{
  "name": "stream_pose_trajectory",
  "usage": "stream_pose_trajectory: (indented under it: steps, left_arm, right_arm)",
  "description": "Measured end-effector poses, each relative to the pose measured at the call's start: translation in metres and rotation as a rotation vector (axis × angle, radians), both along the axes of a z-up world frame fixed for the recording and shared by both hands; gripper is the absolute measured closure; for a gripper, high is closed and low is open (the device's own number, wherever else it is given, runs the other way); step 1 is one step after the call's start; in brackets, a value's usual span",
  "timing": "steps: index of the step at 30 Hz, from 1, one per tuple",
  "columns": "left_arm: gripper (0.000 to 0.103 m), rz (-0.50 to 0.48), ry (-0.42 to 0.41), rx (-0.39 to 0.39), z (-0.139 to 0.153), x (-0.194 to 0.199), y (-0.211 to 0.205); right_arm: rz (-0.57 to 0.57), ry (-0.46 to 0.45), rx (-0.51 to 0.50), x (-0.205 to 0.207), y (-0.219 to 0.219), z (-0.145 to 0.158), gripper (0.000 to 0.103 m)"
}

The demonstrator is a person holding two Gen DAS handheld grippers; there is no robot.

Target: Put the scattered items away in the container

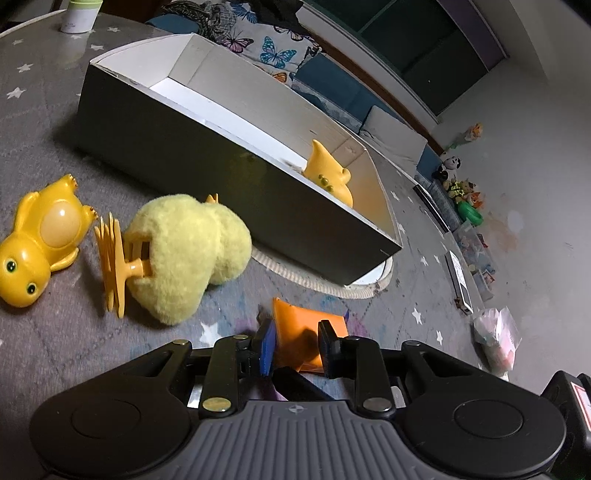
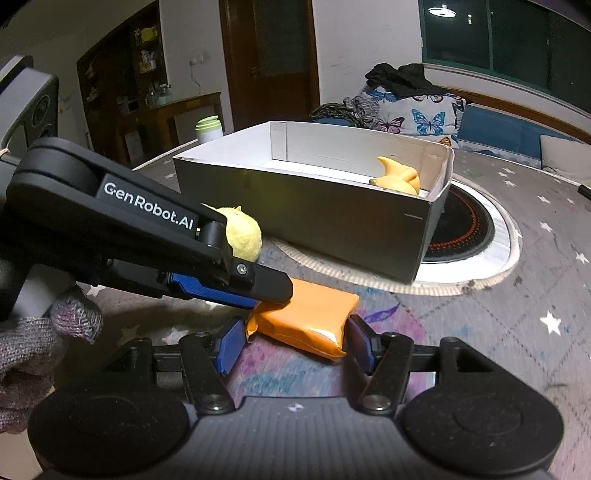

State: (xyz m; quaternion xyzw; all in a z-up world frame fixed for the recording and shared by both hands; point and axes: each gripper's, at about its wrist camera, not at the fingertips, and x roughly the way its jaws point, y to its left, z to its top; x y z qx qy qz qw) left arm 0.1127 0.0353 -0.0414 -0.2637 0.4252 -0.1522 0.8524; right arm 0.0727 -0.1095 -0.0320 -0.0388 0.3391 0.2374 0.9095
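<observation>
An orange packet (image 1: 299, 314) (image 2: 314, 310) lies on the star-patterned grey cloth (image 1: 44, 110) in front of the open white-lined box (image 1: 221, 166) (image 2: 314, 221). My right gripper (image 2: 295, 328) is shut on it, one blue pad against each end. My left gripper (image 1: 297, 334) (image 2: 266, 295) reaches in from the left, its fingers at the packet's far corner; whether its pads press on it is hidden. One yellow toy (image 1: 328, 173) (image 2: 399, 179) sits inside the box. A yellow plush duck (image 1: 184, 251) and a yellow plastic frog (image 1: 40, 240) lie left of the packet.
A green-lidded cup (image 1: 79, 16) (image 2: 208, 127) stands behind the box. The box partly covers a round black hob (image 2: 465, 229). A gloved hand (image 2: 44, 332) holds the left gripper. Butterfly cushions (image 2: 417, 114) and floor toys (image 1: 465, 192) lie beyond the table.
</observation>
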Motion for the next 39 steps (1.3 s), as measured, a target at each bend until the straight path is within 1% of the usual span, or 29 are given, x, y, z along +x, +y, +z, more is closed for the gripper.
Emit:
stream_pose_trajectory:
  steps: [12, 23, 31, 39]
  left_arm:
    - [0.076, 0.014, -0.026, -0.012, 0.011, -0.012, 0.002]
    - [0.076, 0.032, -0.074, -0.030, 0.038, -0.004, 0.008]
    - [0.076, 0.033, -0.106, -0.025, 0.057, 0.017, 0.009]
    - [0.076, 0.038, -0.113, -0.019, 0.065, 0.056, 0.004]
  right_arm:
    - [-0.005, -0.011, 0.019, -0.010, 0.000, 0.008, 0.043]
    - [0.009, -0.061, 0.019, -0.005, 0.005, 0.032, 0.043]
    - [0.008, -0.102, 0.029, 0.014, 0.006, 0.052, 0.043]
    - [-0.013, -0.123, 0.042, 0.050, 0.005, 0.062, 0.043]
